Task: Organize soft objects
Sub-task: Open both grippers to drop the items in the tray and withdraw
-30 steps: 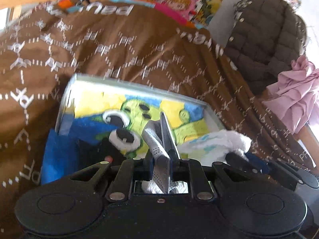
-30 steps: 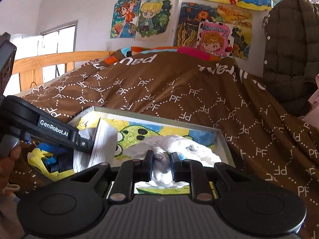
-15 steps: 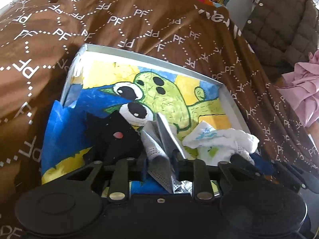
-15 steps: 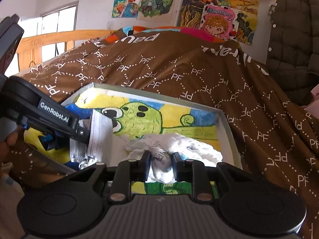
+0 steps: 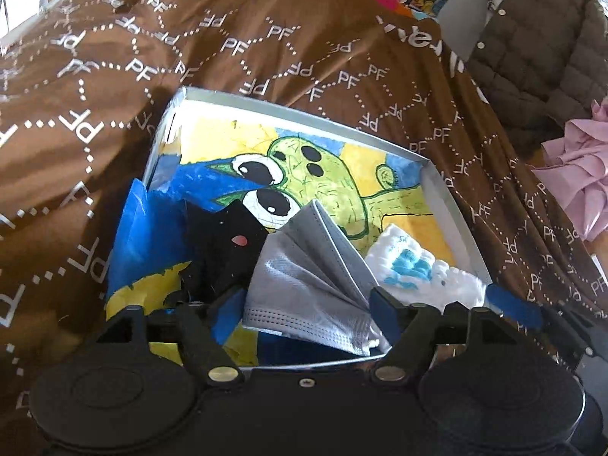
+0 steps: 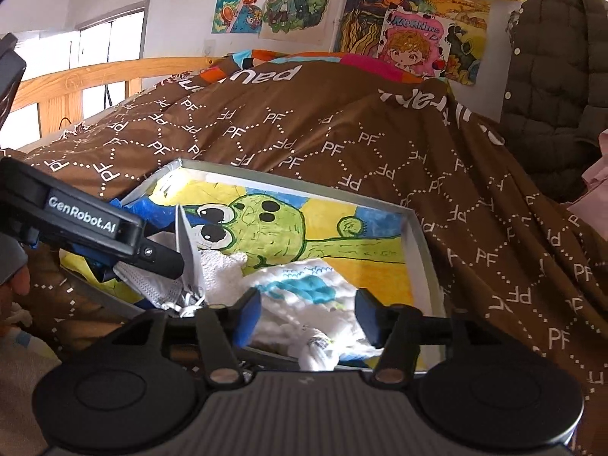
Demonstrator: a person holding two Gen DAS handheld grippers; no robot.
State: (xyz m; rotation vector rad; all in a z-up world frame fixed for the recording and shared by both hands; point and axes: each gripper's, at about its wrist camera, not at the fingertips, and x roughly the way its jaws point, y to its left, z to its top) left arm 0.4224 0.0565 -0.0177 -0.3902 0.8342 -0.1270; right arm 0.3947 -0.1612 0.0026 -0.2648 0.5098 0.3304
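Observation:
A shallow grey tray (image 5: 304,108) with a green cartoon drawing on its floor lies on the brown bed cover. In the left wrist view a grey pleated face mask (image 5: 315,288) rests in the tray between the spread fingers of my left gripper (image 5: 304,306), which is open. A black cloth (image 5: 224,254) lies left of it, a white cloth with blue print (image 5: 414,269) right. In the right wrist view my right gripper (image 6: 307,317) is open over the white cloth (image 6: 315,296) in the tray (image 6: 418,235). The mask (image 6: 159,285) shows under the left gripper's arm.
The brown "PF" bed cover (image 6: 342,133) surrounds the tray. A wooden bed rail (image 6: 76,83) runs at the left. A dark quilted jacket (image 5: 539,45) and pink cloth (image 5: 577,167) sit at the right. Drawings hang on the wall (image 6: 380,7).
Both grippers have opened. The left let go of the grey mask, the right let go of the white cloth; both now lie in the tray.

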